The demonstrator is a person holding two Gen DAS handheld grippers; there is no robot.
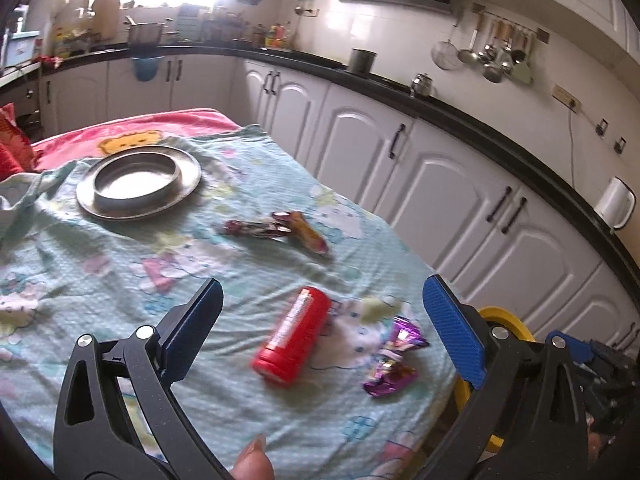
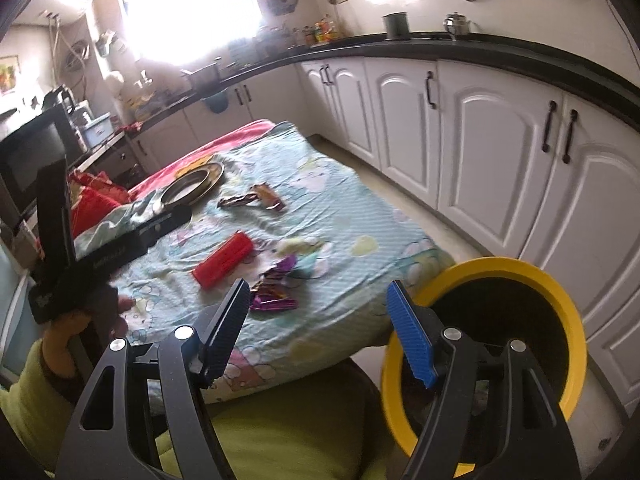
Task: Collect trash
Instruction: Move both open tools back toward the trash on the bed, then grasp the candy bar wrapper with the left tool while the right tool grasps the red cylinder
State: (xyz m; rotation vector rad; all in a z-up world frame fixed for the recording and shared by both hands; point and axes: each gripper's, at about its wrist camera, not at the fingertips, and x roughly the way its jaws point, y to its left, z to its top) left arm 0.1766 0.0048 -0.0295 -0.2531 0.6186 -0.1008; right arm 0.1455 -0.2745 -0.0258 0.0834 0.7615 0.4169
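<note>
A red can (image 1: 294,334) lies on its side on the light-blue cloth-covered table (image 1: 120,280), between the fingers of my open, empty left gripper (image 1: 324,320), which hovers above it. A purple crumpled wrapper (image 1: 394,354) lies right of the can. Two more wrappers, dark red (image 1: 256,227) and orange-brown (image 1: 308,232), lie farther back. In the right wrist view the can (image 2: 222,260), purple wrapper (image 2: 274,288) and far wrappers (image 2: 256,198) show ahead. My right gripper (image 2: 316,328) is open and empty, near the table's front edge, beside a yellow-rimmed bin (image 2: 500,344).
A steel plate with a ring (image 1: 138,182) sits at the table's far left. White cabinets (image 1: 440,184) under a black counter run along the right. A red cushion (image 2: 96,196) lies at the table's far left. The left gripper's body (image 2: 100,256) shows at left.
</note>
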